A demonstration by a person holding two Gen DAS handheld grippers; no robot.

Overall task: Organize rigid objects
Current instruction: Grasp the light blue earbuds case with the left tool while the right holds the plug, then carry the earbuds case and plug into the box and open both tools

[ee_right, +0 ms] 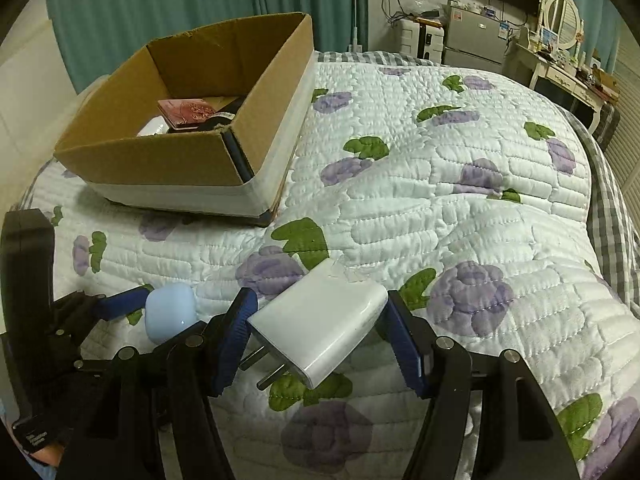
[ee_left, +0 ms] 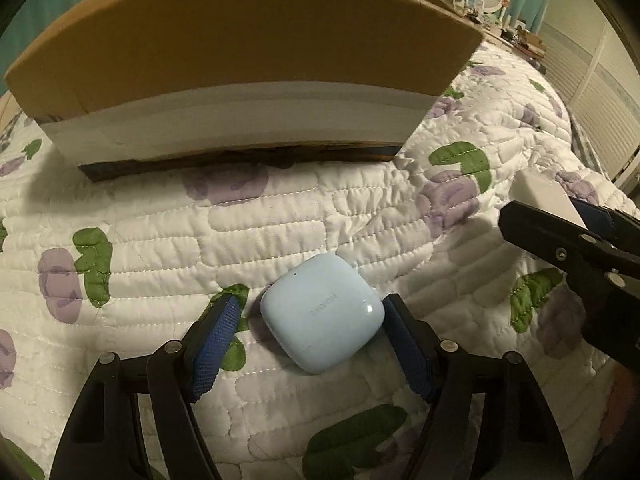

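Observation:
A pale blue earbud case (ee_left: 323, 312) lies on the floral quilt between the blue pads of my left gripper (ee_left: 312, 316); the right pad touches it, the left pad stands a little off. A white plug charger (ee_right: 320, 320) sits between the pads of my right gripper (ee_right: 320, 316), both pads against it, its prongs pointing toward me. The right gripper with the charger (ee_left: 540, 196) shows at the right edge of the left wrist view. The blue case (ee_right: 170, 316) and left gripper show at the left of the right wrist view.
An open cardboard box (ee_right: 192, 156) with a white band stands on the quilt (ee_right: 440, 200) beyond both grippers, close ahead in the left wrist view (ee_left: 240, 60). It holds a red booklet (ee_right: 188, 114) and other items. A dresser with a mirror (ee_right: 560, 20) stands past the bed.

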